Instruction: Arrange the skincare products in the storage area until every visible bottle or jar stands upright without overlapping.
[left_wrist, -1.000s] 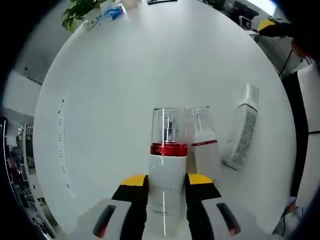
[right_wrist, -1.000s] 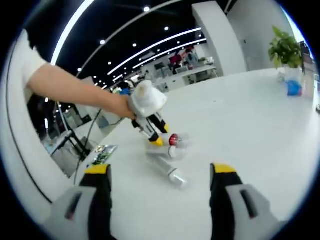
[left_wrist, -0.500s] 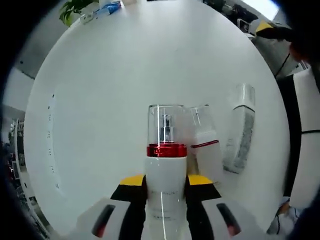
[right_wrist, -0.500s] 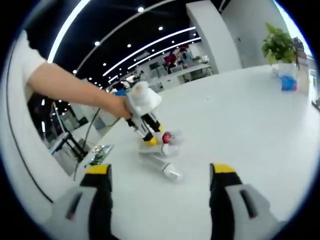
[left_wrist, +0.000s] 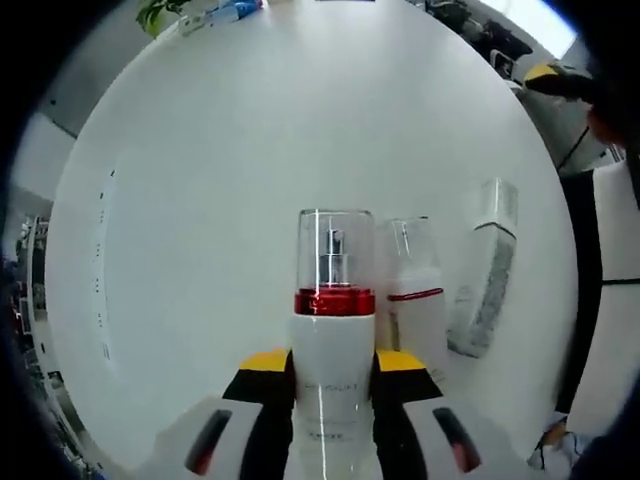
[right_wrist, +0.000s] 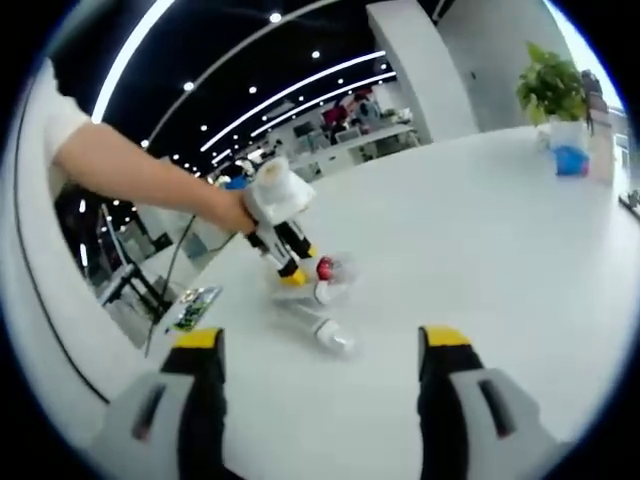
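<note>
Left gripper (left_wrist: 334, 372): its two yellow-tipped jaws are pinched on the pump bottle, one on each side of the white body; from the right gripper view it shows at (right_wrist: 290, 272), held in a person's hand (right_wrist: 270, 196) and angled down onto the table.
Pump bottle (left_wrist: 333, 335): white body, red collar, clear cap over a pump head; it sits between the left jaws with its cap pointing away from the camera. In the right gripper view its red collar shows at (right_wrist: 324, 268), just beyond the yellow jaw tips; whether its base touches the table cannot be told.
Second bottle (left_wrist: 414, 300): white with a thin red band and a clear cap, just beside the pump bottle on its right, nearly touching it.
Third bottle (left_wrist: 485, 270): pale, silvery, speckled, lying on its side on the table, near the second bottle, apart from it. In the right gripper view it lies at (right_wrist: 320, 327), nearer the camera than the left gripper.
Right gripper (right_wrist: 320, 345): jaws spread wide with nothing between them, hovering over the table well apart from the bottles.
Table (left_wrist: 250, 150): white, round-edged.
Plant (right_wrist: 552, 88): green, in a pot at the table's far edge, with a blue item (right_wrist: 571, 160) beside it.
</note>
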